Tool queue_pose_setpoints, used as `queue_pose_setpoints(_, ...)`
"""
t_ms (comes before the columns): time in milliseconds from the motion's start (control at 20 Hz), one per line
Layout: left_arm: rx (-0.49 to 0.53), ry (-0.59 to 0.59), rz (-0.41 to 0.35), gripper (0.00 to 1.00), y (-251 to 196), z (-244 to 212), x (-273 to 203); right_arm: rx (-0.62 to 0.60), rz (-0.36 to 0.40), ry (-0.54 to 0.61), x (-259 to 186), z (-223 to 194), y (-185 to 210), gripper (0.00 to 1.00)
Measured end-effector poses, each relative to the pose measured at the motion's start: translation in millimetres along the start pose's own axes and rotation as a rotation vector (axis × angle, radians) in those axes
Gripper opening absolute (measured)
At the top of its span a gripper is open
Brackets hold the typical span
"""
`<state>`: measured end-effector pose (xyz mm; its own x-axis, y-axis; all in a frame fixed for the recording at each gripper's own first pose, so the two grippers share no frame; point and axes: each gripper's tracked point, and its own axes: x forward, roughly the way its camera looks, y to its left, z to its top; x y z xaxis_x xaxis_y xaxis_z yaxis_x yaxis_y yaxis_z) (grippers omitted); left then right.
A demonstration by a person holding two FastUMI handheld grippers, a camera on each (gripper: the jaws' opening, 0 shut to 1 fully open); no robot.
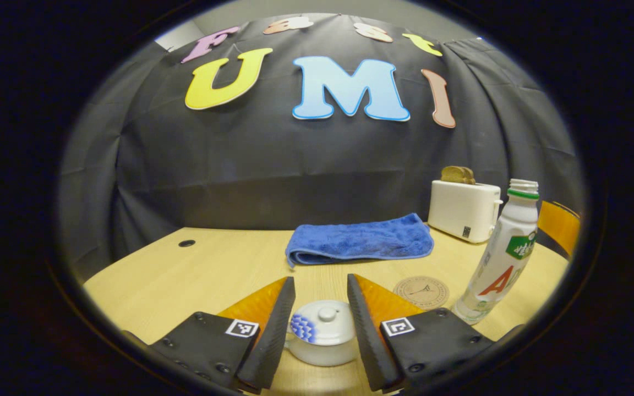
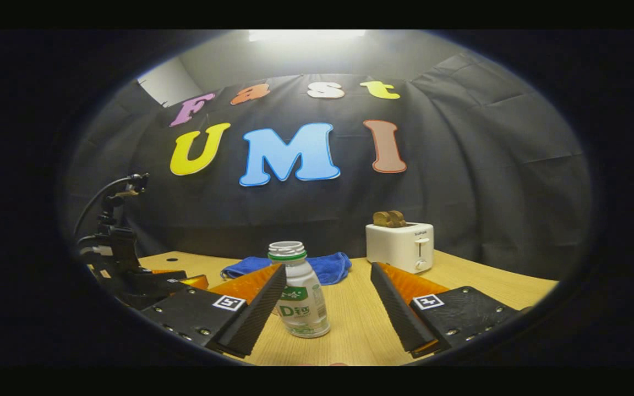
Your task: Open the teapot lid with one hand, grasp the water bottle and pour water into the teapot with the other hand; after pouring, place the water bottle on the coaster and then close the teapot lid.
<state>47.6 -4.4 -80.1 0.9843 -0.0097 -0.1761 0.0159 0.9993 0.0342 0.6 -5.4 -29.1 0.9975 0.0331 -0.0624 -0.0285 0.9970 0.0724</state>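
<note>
On the pale wooden table (image 1: pixel 196 275) before the black-draped wall, we held the left gripper (image 1: pixel 321 308) spread wide around the lidded teapot (image 1: pixel 322 333) and the right gripper (image 2: pixel 328 300) agape beside the uncapped water bottle (image 2: pixel 298 297), the coaster (image 1: pixel 421 292) just beside it.

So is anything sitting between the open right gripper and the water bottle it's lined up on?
Nothing visible. In the right gripper view the water bottle stands upright on bare table ahead of the open right gripper, nearer its left finger; the blue towel and toaster lie behind it.
</note>
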Motion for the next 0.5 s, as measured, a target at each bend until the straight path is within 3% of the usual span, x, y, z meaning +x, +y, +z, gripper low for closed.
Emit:
queue_pose_setpoints(250, 0.000, 0.018, -0.001, 0.63, -1.6, -8.1, 1.7, 0.014, -0.004, 0.009, -0.3, -2.8, -1.8, 0.95)
queue_pose_setpoints(400, 0.008, 0.011, -0.006, 0.55, -2.5, -6.4, 1.4, 0.014, -0.008, 0.005, -0.7, -1.1, -3.2, 0.95)
queue_pose_setpoints(500, 0.012, 0.011, -0.010, 0.60, -4.4, -6.2, 1.9, 0.014, -0.004, 0.007, -1.0, -1.8, -1.7, 0.95)
